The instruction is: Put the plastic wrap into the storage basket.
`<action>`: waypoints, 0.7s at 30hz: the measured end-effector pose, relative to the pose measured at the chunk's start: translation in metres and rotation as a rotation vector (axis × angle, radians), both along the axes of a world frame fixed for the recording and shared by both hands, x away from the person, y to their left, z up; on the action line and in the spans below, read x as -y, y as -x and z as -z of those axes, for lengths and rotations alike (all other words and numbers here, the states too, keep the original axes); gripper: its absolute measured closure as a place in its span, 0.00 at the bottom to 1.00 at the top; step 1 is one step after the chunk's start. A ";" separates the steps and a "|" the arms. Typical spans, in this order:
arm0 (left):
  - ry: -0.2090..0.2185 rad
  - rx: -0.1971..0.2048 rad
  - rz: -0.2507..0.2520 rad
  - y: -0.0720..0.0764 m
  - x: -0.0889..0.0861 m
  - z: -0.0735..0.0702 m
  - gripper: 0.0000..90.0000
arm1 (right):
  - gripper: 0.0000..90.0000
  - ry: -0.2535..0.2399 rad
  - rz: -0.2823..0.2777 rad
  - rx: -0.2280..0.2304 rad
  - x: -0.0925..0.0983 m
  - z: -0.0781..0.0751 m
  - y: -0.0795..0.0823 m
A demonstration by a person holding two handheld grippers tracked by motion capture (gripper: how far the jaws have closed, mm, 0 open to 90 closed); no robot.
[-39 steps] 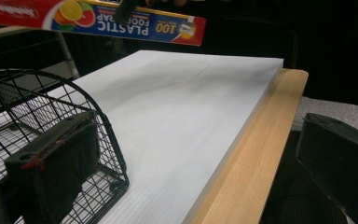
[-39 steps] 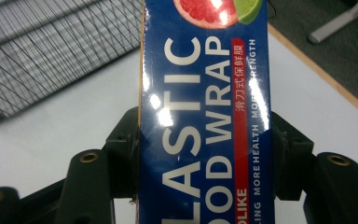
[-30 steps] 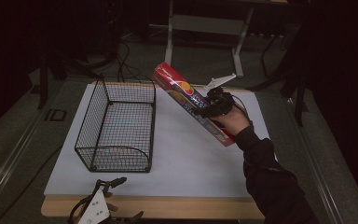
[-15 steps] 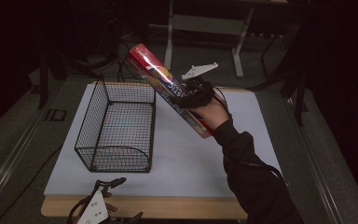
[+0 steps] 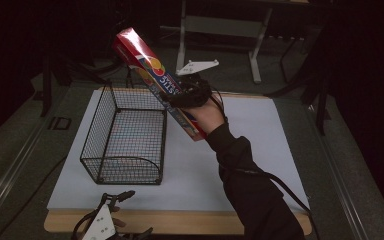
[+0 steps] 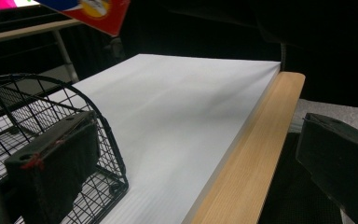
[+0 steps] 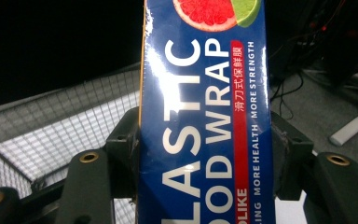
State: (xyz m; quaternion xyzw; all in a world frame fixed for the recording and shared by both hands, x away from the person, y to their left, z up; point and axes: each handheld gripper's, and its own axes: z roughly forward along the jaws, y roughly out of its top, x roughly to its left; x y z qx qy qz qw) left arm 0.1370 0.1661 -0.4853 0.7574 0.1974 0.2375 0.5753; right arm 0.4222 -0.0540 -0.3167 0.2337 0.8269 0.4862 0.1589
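Observation:
A long red and blue plastic food wrap box [image 5: 152,70] hangs tilted in the air, its upper end leaning up and to the left over the far right corner of a black wire basket [image 5: 97,125]. My right gripper [image 5: 187,97] is shut on the box's middle; its own view has the box [image 7: 205,116] between both pads, with the basket's mesh [image 7: 74,121] below. My left gripper [image 5: 130,212] lies at the table's front edge, open with nothing in it, jaws wide apart [image 6: 193,154] beside the basket's near end [image 6: 107,140].
The basket stands on a white mat [image 5: 260,150] covering a wooden table [image 6: 251,140]. Right of the basket the mat is bare. A metal stand [image 5: 220,25] and cables sit on the floor behind the table. The surroundings are dark.
My right gripper has carried the box left and upward, from right of the basket to over its far right corner, and the box now stands steeper. The left gripper has stayed put.

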 end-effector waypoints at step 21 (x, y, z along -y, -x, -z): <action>0.012 0.005 0.005 0.002 -0.002 -0.001 0.00 | 0.45 -0.130 0.066 0.041 -0.090 0.016 0.005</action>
